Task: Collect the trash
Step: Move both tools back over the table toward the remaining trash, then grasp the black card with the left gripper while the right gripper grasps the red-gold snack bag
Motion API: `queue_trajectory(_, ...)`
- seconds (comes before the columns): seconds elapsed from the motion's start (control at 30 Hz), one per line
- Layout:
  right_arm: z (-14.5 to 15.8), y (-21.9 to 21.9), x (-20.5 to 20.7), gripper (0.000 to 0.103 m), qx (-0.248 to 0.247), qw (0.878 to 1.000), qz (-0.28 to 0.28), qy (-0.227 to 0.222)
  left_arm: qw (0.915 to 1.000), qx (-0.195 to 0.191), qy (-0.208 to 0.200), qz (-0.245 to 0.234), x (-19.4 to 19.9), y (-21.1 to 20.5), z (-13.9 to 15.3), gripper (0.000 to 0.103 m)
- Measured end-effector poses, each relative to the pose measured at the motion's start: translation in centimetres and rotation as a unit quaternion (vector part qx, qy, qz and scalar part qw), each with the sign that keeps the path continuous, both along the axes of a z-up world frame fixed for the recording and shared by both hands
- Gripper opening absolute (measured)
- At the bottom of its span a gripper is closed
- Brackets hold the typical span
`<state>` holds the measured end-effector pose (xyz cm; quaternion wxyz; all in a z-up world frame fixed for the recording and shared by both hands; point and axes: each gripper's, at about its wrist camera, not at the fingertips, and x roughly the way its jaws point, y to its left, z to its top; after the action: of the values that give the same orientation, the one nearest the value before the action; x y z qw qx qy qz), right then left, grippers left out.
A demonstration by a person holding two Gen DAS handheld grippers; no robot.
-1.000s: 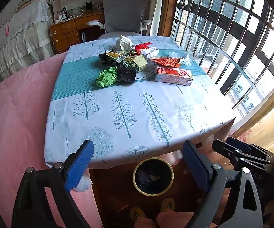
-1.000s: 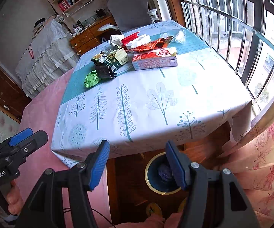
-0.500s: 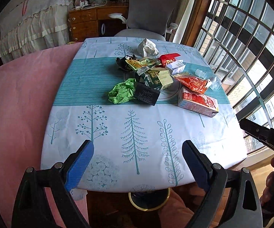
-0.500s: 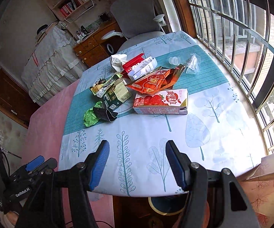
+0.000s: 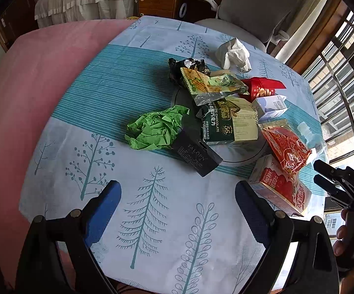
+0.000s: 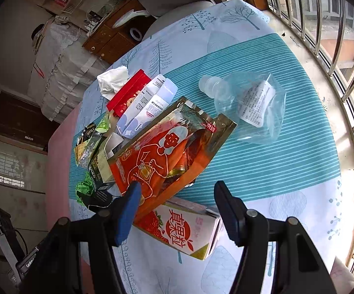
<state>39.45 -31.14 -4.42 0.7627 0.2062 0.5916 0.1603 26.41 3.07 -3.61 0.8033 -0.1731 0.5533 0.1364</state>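
Both grippers hang open over a table (image 5: 54, 152) strewn with trash. The right gripper (image 6: 177, 210) straddles a red carton (image 6: 184, 230) and orange wrapper (image 6: 162, 156); the left gripper (image 5: 177, 205) hovers near a black box (image 5: 196, 155).

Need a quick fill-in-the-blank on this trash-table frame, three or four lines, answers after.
1. The crumpled paper ball beside the black box is ____.
2. The right gripper is ____, holding nothing.
3. The orange pouch rests partly on the ____ carton.
4. The white tissue lies nearest the grey ____.

Answers: green; open; strawberry; chair
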Motion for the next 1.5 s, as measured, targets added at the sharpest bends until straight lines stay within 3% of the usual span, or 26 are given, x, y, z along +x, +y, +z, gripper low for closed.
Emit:
queue_trajectory(0.13, -2.1, 0.5, 2.4, 0.063, 0.007, 1.0, 0.012, 0.015, 0.9993, -0.011, 0.02, 0.03, 1.7, 0.3, -1.6, 0.093)
queue_trajectory(0.37, -3.8, 2.2, 4.4, 0.073, 0.028, 0.999, 0.034, 0.024, 0.9976, -0.024, 0.04, 0.051, 4.1, 0.5, -3.6, 0.091)
queue_trajectory(0.63, -3.9, 3.5, 5.7, 0.073, 0.032, 0.999, 0.037, 0.025, 0.993, -0.055, 0.077, 0.07, 6.1, 1.2, -6.4, 0.068)
queue_trajectory(0.77, -4.2, 4.1, 6.4, 0.045, 0.03, 0.998, 0.035, 0.042, 0.9909, -0.064, 0.097, 0.068, 6.8, 1.0, -7.5, 0.053)
queue_trajectory(0.83, -4.4, 4.3, 6.6, 0.037, 0.033, 0.997, 0.037, 0.052, 0.99, -0.067, 0.105, 0.067, 7.0, 0.9, -7.9, 0.039)
queue_trajectory(0.93, -4.4, 4.6, 6.7, 0.017, 0.032, 0.997, 0.038, 0.055, 0.9881, -0.069, 0.12, 0.067, 6.9, 0.7, -8.7, 0.017)
queue_trajectory(1.0, -4.3, 4.6, 6.6, 0.005, 0.038, 0.997, 0.036, 0.052, 0.9879, -0.071, 0.121, 0.066, 6.7, 0.6, -8.8, 0.013)
queue_trajectory(1.1, -3.3, 4.7, 6.2, 0.001, 0.046, 0.998, 0.035, 0.037, 0.9896, -0.063, 0.114, 0.06, 6.0, 0.2, -8.2, 0.006)
queue_trajectory(1.5, 3.4, 4.9, 3.0, 0.0, 0.043, 0.995, 0.081, -0.043, 0.9966, -0.054, 0.059, 0.021, 2.2, -0.8, -3.2, 0.005)
